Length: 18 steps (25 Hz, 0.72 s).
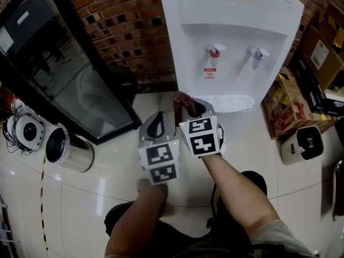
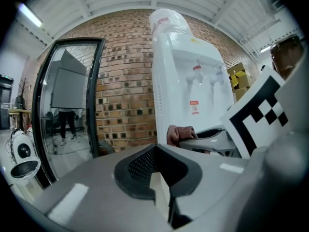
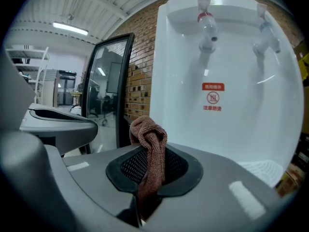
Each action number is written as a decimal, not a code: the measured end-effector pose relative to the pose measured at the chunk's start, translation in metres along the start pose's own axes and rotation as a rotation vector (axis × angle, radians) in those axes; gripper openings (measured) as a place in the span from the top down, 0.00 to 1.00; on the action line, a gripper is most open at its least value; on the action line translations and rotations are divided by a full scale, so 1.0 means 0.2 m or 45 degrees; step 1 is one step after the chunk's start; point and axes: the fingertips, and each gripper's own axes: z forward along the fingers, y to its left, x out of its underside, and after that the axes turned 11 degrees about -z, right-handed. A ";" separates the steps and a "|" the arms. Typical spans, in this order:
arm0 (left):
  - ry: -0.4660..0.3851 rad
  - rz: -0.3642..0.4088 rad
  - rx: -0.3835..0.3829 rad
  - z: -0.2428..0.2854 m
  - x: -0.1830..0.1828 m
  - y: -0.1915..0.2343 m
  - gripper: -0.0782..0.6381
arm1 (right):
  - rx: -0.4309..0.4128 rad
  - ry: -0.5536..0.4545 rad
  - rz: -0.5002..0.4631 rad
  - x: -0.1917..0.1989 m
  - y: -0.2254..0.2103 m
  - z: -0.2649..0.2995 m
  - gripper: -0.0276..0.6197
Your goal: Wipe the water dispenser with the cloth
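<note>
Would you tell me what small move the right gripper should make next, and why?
Probably ease the right gripper forward until the brown cloth meets the front of the water dispenser. The jaws are shut on the cloth, which sticks out ahead of them, and the dispenser's white front faces it but is apart from it, so nothing is being wiped yet.

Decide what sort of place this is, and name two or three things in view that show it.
Probably an indoor workshop or office corner: a white water dispenser stands against a bare brick wall, cardboard boxes sit beside it, and a black-framed glass door is nearby.
</note>
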 end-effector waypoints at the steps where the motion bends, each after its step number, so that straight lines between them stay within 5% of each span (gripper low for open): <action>1: -0.002 0.001 0.012 0.01 0.00 -0.02 0.89 | 0.009 0.007 0.012 0.01 -0.02 0.00 0.85; 18: -0.019 0.006 0.152 0.09 -0.03 -0.33 0.89 | 0.116 0.047 0.064 0.06 -0.27 -0.09 0.85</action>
